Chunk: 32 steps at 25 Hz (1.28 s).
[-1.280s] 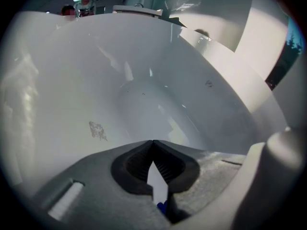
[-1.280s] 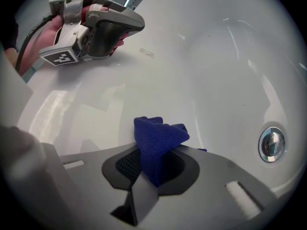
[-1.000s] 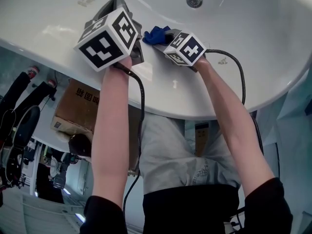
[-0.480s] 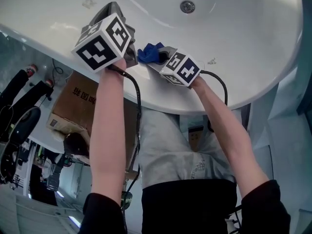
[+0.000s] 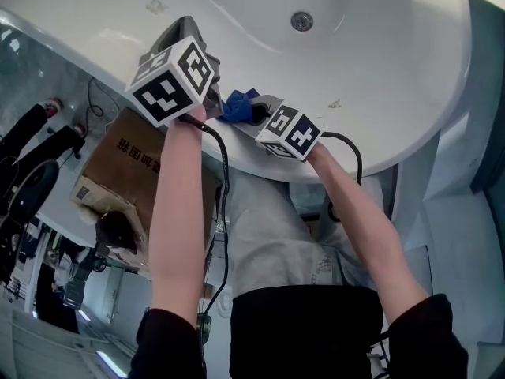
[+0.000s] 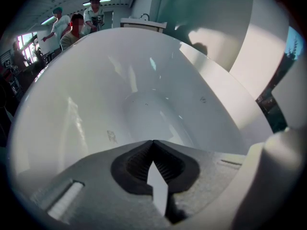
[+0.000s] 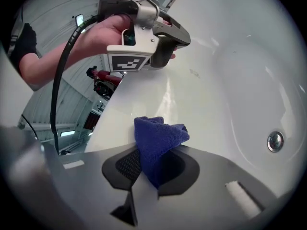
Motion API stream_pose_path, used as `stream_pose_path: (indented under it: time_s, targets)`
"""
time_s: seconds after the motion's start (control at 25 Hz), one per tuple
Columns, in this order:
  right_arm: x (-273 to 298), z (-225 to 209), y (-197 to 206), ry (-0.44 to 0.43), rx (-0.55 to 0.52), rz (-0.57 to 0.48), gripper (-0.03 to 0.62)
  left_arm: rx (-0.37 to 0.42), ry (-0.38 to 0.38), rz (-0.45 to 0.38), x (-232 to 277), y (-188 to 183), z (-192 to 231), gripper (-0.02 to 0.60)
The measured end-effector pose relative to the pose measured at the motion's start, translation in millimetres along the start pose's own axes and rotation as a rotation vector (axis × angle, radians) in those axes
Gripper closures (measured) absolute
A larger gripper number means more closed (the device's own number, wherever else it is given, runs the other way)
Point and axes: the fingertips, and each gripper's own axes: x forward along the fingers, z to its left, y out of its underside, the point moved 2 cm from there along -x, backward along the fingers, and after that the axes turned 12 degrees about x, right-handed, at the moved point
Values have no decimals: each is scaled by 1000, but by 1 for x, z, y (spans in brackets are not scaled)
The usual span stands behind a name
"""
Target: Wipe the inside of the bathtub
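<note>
A white bathtub (image 5: 371,61) fills the top of the head view, with its round metal drain (image 5: 301,20) in the basin. My right gripper (image 5: 246,110) is shut on a small blue cloth (image 5: 237,105), which bunches up between the jaws (image 7: 158,139) just above the tub's near rim. My left gripper (image 5: 183,31) hovers over the rim beside it, jaws closed with nothing in them (image 6: 152,145). In the right gripper view the left gripper's body (image 7: 139,28) and the hand holding it show above the rim. The drain (image 7: 275,141) appears at the right there.
A brown cardboard box (image 5: 118,168) sits on the floor left of the tub. Dark equipment (image 5: 28,188) stands at the far left. Several people (image 6: 76,20) stand beyond the tub's far end in the left gripper view. Black cables (image 5: 225,188) trail from both grippers.
Both grippers have stayed together at the near rim while the head view shifted, so the tub now sits higher and further right. The cloth is still held.
</note>
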Motion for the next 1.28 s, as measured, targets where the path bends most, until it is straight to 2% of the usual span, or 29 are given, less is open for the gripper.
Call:
stream_pose_path:
  time_s: [0.2,0.52,0.6,0.92,1.28]
  targets:
    - [-7,33,-4,-58,-24,-30,523,-31,-10,-13,-9,2,5,580]
    - [-22,71,-15,-150,-73,-69,523,-32,-20,-20,-13,3,9,580]
    - [-24,71,-19,-147,-88,-79,523,-31,-23,-18,-15,4,10,580]
    - [-69,10,-82,22,-90,-230,523,-26,-10,-32,-16,-5,4,580]
    - [-138,-74,-137,225,-225,-195,523,-17,48,-43,1,-10,-37,580]
